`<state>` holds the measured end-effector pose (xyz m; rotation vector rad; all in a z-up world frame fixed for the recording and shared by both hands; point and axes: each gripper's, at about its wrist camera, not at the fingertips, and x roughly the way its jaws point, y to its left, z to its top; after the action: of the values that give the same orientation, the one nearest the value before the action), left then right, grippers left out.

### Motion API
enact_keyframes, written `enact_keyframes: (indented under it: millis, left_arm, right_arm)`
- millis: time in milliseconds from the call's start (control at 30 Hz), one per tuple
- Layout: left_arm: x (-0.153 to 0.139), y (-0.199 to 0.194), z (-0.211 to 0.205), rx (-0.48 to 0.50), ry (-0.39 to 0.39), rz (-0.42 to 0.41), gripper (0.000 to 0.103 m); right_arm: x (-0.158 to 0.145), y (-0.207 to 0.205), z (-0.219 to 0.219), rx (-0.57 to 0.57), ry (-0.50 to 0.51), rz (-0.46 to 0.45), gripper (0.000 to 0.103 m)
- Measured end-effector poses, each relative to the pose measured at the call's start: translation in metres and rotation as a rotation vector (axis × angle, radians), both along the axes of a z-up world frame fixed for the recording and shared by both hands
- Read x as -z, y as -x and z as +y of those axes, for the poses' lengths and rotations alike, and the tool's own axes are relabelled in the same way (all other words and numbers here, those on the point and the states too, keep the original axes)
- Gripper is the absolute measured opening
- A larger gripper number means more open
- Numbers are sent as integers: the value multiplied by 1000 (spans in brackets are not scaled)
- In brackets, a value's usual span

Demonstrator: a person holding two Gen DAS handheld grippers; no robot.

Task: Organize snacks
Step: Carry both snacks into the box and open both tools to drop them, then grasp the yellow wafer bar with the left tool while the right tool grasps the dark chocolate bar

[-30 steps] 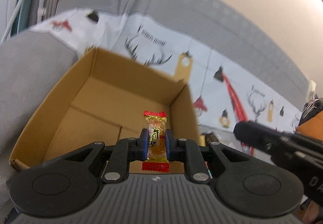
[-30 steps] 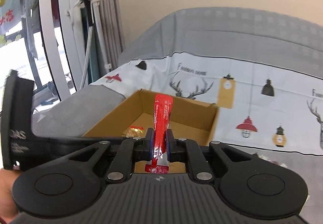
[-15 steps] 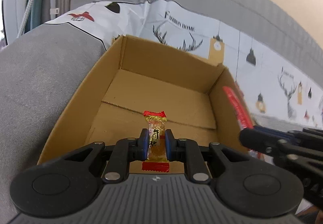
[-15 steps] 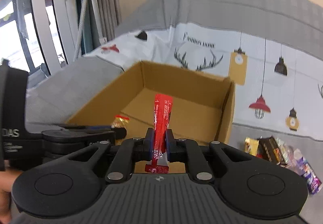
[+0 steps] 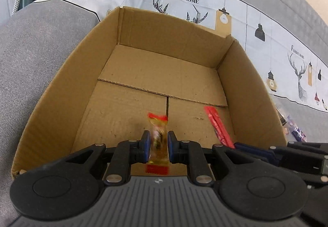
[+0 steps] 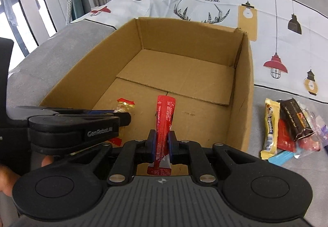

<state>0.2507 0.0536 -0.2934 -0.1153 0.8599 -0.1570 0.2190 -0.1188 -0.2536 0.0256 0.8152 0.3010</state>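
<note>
An open cardboard box (image 5: 61, 87) (image 6: 244, 91) sits on a grey sofa. My left gripper (image 5: 157, 143) is over the box's near part with its jaws slightly apart; a gold candy with red ends (image 5: 157, 136) sits blurred between them. My right gripper (image 6: 162, 145) is shut on a long red sachet (image 6: 165, 118), held over the box near its front edge. The left gripper (image 6: 123, 118) shows in the right wrist view, and the red sachet (image 5: 217, 124) shows in the left wrist view.
A pile of wrapped snacks (image 6: 287, 124) lies on the sofa right of the box. A white printed cloth (image 6: 205, 1) covers the sofa back behind the box. A window and curtains (image 6: 41, 1) stand at far left.
Both grippers have moved forward and down over the box. The left jaws have parted a little and the candy now looks blurred between them.
</note>
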Motion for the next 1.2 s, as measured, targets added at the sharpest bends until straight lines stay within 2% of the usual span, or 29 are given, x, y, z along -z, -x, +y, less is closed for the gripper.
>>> enact_keyframes:
  millis: [67,100,133,167,200,367,533,700,833,900,1067,1200]
  left_arm:
    - [-4,1,1,-37,-5,-10,50]
    - [-7,3,3,-56,1,-16,77]
    - [-12,5,3,-64,15,-28,91]
    - [-19,9,3,-59,36,-56,92]
    - [-26,13,0,-45,48,-81,92]
    - [-60,40,-41,46,55,-190,95]
    - [-75,60,-96,153,59,-235,95]
    - [-75,65,-147,212,91,-237,95]
    - [-65,64,-189,247,75,-219,97]
    - [-57,59,-210,256,51,-209,103]
    - [-29,42,-252,266,0,-188,103]
    - [-4,25,-272,227,-21,-185,103]
  right_arm:
    - [-3,0,-2,-10,-18,-3,18]
    - [-5,1,-6,4,-31,-9,24]
    - [-7,3,-11,14,-49,-11,30]
    - [-10,5,-19,23,-77,-16,46]
    - [-15,10,-29,38,-111,-28,56]
    - [-38,43,-75,102,-150,-127,67]
    - [-38,82,-143,244,-171,-213,67]
    - [-11,104,-209,358,-207,-218,67]
    - [13,111,-253,433,-241,-213,67]
    - [24,109,-275,472,-262,-199,67]
    - [39,89,-313,479,-331,-175,67]
    - [55,61,-331,471,-443,-122,60]
